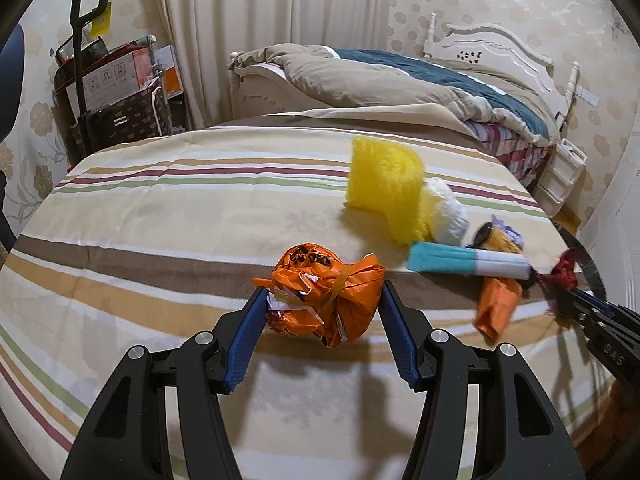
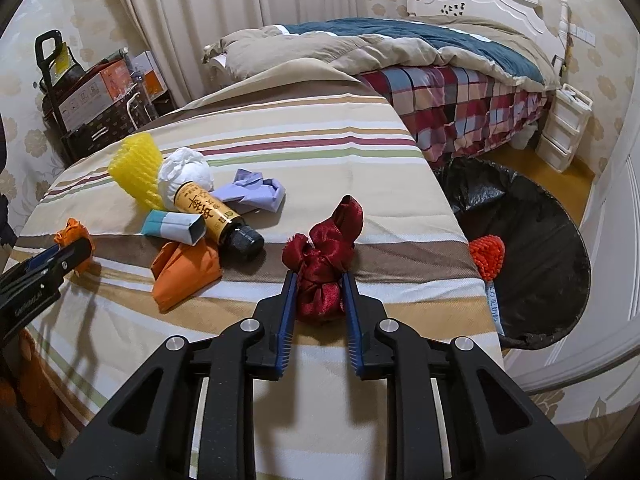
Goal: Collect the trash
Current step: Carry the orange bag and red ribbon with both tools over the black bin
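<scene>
My left gripper (image 1: 323, 294) is shut on a crumpled orange plastic bag (image 1: 324, 298), held just above the striped tablecloth (image 1: 160, 216). My right gripper (image 2: 320, 280) is shut on a dark red ribbon wad (image 2: 322, 260); it also shows at the right of the left wrist view (image 1: 562, 270). On the cloth lie a yellow foam net (image 2: 136, 172), a white paper ball (image 2: 186, 172), a yellow bottle (image 2: 218, 216), a lilac wad (image 2: 252, 194), a teal-and-white box (image 2: 172, 226) and an orange paper piece (image 2: 184, 270). A black-lined bin (image 2: 540, 240) stands to the right, holding an orange-red net (image 2: 488, 256).
A bed with a beige-and-teal duvet (image 2: 400, 48) stands behind the table. White drawers (image 2: 564, 128) are by the bed. Boxes and a trolley (image 1: 104, 92) fill the far left corner. The left gripper's arm (image 2: 36, 280) shows at the left of the right wrist view.
</scene>
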Demonstrator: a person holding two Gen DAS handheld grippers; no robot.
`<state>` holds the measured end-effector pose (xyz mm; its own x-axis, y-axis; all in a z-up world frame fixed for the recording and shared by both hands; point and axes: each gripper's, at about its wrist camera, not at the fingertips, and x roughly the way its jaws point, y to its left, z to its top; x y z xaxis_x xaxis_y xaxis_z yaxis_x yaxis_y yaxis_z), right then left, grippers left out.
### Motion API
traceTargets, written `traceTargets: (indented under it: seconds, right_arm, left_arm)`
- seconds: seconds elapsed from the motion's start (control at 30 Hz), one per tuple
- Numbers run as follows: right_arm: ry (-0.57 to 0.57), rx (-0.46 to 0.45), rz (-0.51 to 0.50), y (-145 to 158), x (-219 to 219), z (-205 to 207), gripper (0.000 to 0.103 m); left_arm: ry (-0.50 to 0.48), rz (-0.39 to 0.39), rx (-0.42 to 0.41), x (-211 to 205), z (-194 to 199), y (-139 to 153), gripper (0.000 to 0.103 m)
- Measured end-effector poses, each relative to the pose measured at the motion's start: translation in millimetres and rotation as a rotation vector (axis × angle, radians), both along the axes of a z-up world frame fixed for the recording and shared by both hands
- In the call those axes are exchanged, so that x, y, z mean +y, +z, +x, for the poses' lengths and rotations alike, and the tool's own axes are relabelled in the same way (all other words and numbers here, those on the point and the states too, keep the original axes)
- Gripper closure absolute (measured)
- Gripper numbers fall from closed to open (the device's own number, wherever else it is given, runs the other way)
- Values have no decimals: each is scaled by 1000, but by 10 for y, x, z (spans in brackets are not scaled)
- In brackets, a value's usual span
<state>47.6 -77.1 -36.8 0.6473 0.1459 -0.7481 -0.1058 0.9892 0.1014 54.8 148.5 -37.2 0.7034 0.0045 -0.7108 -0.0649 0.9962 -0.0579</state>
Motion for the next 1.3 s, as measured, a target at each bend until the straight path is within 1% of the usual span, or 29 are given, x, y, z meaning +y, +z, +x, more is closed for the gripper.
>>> traceTargets:
  seconds: [0.37,0.57,0.77,1.03,1.17,1.3]
  right_arm:
    - [-16,-51,10,192,-111,-145,81]
    - [-62,-83,6,305,-337,-189,82]
    - [-125,-99,-6,357,-657,-154,81]
    - [-210,-115,-25,384,-1165,-1,82]
    - [-246,-111,-28,350,-1402,98,81]
    - [-269,-104,-26,305,-1570,201,81]
  left_arm:
    - [-90,-25,-64,-392,-135,204,46]
    - [-151,-37,-88,-694,-112,294,46]
    - [-225,-33,-112,-1124,19,388,46]
    - [-316,-22,-121,-1719,267,419,46]
    - [-349,-17,-111,-1975,399,402,46]
    - [-378,7,-96,-2224,515,330,46]
